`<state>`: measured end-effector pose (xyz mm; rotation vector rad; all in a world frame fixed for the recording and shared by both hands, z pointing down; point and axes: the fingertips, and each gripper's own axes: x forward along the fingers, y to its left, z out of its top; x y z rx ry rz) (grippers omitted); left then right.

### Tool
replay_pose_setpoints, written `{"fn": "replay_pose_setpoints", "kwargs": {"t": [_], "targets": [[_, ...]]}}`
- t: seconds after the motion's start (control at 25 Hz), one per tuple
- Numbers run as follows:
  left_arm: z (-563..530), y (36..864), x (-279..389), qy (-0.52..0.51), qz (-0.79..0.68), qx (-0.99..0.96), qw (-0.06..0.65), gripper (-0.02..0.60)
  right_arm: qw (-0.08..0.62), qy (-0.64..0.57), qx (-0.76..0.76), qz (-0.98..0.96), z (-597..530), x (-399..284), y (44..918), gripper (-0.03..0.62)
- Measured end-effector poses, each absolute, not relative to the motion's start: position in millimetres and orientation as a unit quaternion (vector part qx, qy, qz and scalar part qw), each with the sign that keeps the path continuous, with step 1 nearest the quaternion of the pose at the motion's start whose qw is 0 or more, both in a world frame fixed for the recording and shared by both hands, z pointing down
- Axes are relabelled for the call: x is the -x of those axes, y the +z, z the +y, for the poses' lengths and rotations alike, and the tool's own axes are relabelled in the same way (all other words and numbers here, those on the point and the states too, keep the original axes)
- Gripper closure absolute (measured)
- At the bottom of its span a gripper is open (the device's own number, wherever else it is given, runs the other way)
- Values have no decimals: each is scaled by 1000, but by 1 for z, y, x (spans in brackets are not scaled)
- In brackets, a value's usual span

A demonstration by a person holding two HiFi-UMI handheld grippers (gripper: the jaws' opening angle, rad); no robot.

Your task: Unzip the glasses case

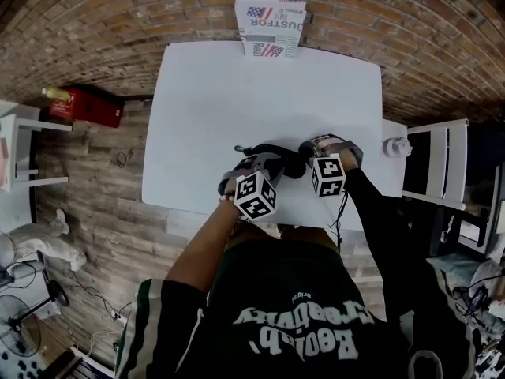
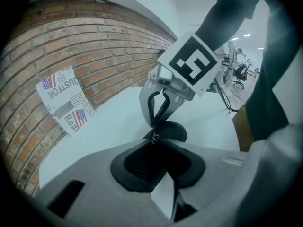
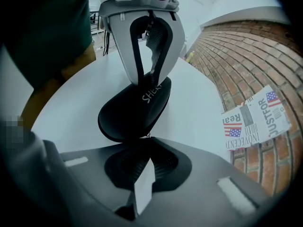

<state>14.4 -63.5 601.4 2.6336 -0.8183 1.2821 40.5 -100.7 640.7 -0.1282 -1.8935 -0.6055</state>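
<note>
Glasses case [image 1: 278, 163] on table [image 1: 237, 93], near edge; left gripper [image 3: 147, 82] at its left end, right gripper [image 2: 155, 126] right; box [image 1: 270, 27] far edge.

Light falls bright and even from overhead. In my head view the white rectangular table top [image 1: 237, 101] is close to blown out, and shadows on it are soft and faint. All three pictures bulge like a fisheye: the red brick wall [image 1: 410, 22] curves round the table, and the corners of both gripper views go black. In the left gripper view my left gripper [image 2: 158, 148] is blurred close to the lens, and the distant ceiling lamps [image 2: 246, 35] glare as white streaks. In the right gripper view the black oval zipped glasses case [image 3: 135, 110] shows only a dull sheen, though its white lettering stays sharp.
</note>
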Motion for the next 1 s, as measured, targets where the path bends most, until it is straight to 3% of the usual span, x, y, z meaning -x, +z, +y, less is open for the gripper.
{"fn": "replay_pose_setpoints", "kwargs": {"t": [0.12,0.28,0.48,1.0], "targets": [[-70,593,-7,407,-317,-855,53,513,532,-171,-23,-829,-108,-48,634,582],[-73,581,-11,361,-353,-860,78,450,503,49,-179,-844,-108,-68,638,582],[-65,590,-22,366,-328,-866,89,423,444,230,-227,-835,-59,-58,646,582],[-63,592,16,372,-330,-862,95,434,409,247,-227,-849,-18,1,639,582]]}}
